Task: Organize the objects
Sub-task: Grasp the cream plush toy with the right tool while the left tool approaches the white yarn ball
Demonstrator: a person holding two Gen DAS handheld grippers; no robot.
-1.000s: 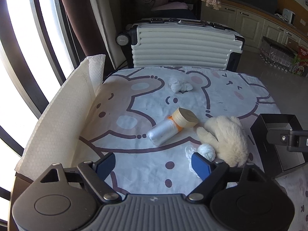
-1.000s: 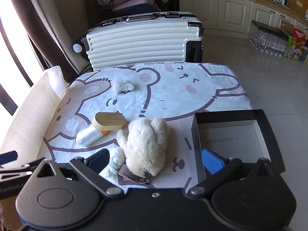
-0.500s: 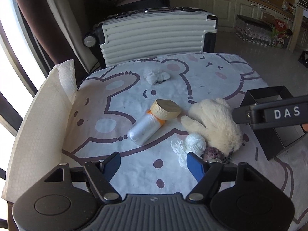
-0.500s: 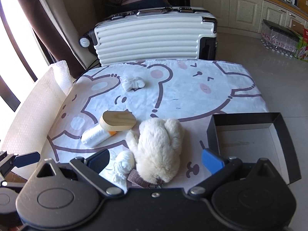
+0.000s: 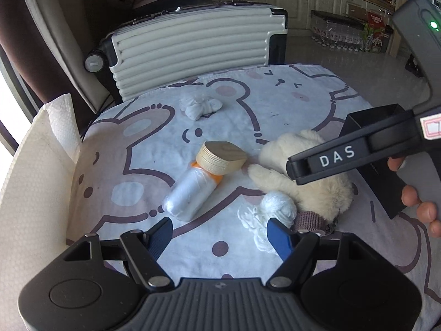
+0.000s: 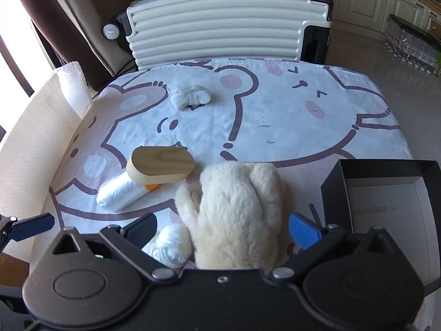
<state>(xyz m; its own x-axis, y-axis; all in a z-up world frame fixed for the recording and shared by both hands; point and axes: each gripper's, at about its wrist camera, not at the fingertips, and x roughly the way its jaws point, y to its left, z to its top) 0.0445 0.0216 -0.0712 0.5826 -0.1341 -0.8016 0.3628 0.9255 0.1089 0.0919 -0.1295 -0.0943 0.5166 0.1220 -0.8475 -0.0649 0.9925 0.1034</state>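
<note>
A cream plush toy (image 6: pixel 234 209) lies on the bear-print cloth; my right gripper (image 6: pixel 223 227) is open, its fingers either side of the toy. The toy also shows in the left wrist view (image 5: pixel 311 176), partly hidden by the right gripper's body. A white yarn ball (image 5: pixel 275 207) lies at the toy's near left, just ahead of my open left gripper (image 5: pixel 220 237). A white roll with an orange end (image 5: pixel 190 193) and a wooden oval block (image 5: pixel 222 157) lie at centre. A crumpled white cloth (image 6: pixel 190 96) lies farther back. An open black box (image 6: pixel 386 201) stands at the right.
A white ribbed suitcase (image 6: pixel 228 24) stands behind the table. A paper towel sheet (image 5: pixel 35 171) hangs along the left edge. Kitchen cabinets and bottled goods (image 5: pixel 344 33) are at the far right on the floor.
My right gripper has moved forward and left so its fingers now flank the plush toy. The left gripper's view has swung right and closer to the yarn ball.
</note>
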